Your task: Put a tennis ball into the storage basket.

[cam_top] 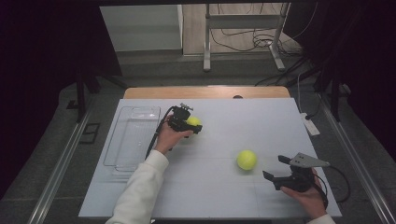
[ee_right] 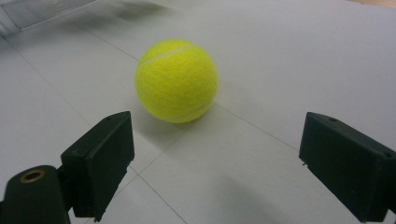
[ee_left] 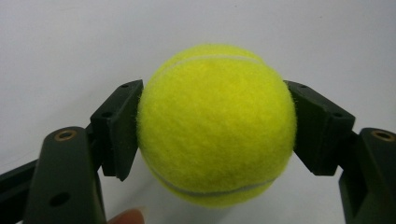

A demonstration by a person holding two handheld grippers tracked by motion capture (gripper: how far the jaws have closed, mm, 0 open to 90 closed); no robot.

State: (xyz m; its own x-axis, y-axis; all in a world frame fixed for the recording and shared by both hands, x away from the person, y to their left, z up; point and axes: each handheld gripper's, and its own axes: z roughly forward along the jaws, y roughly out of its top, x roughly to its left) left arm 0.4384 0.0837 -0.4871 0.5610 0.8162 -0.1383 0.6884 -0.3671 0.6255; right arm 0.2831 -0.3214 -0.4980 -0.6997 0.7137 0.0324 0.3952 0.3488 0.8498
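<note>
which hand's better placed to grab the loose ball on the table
Right. The right gripper stands open just beside the loose ball, which lies ahead between its jaws in the right gripper view. The left gripper is farther off and already shut on the other ball.

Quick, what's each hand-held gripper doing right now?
Left hand-held gripper: closed on a tennis ball.
Right hand-held gripper: open, holding nothing; the second tennis ball lies ahead of it.
</note>
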